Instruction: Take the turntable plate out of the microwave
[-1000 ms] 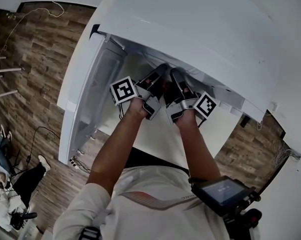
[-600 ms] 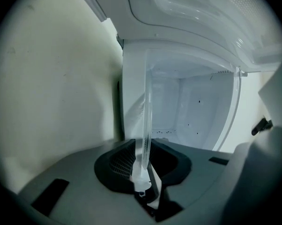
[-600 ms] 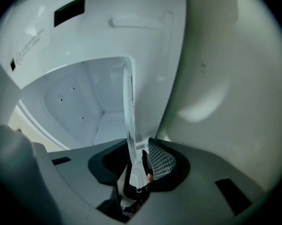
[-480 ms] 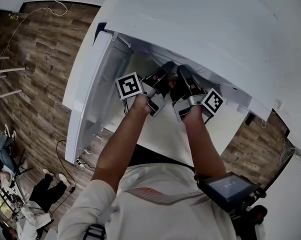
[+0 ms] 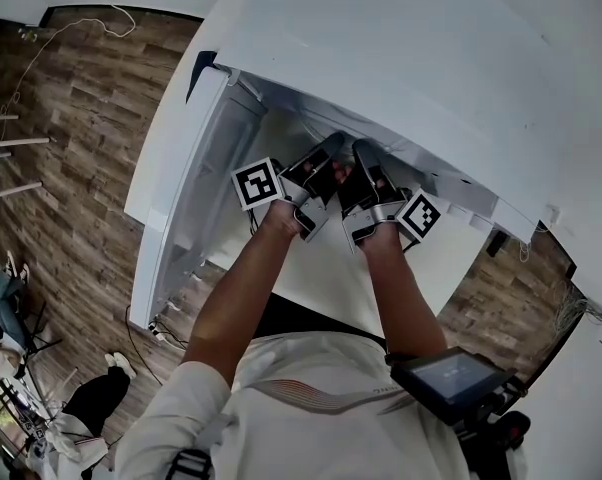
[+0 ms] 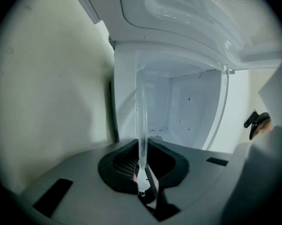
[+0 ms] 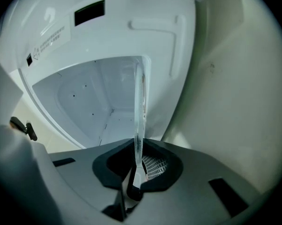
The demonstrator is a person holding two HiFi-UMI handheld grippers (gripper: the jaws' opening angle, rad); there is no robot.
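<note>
The white microwave (image 5: 401, 58) stands with its door (image 5: 186, 183) swung open to the left. Both grippers reach level into its mouth, side by side. The glass turntable plate (image 6: 141, 121) shows edge-on as a thin clear strip running into the left gripper (image 6: 142, 175), whose jaws have just been closing and now pinch its rim. The right gripper (image 7: 137, 170) has closed the same way on the plate's rim (image 7: 139, 111). From the head view, the left gripper (image 5: 329, 150) and right gripper (image 5: 364, 151) sit close together, and the plate is hidden under the microwave's top.
The microwave sits on a white counter (image 5: 331, 268) above a wooden floor (image 5: 71, 118) with cables. The white cavity (image 6: 188, 111) lies behind the plate. People sit low at the left (image 5: 6, 298). A screen device (image 5: 449, 380) hangs at the person's waist.
Both grippers stay at the microwave's mouth, and their jaws look narrower than a second ago. The head view has shifted slightly.
</note>
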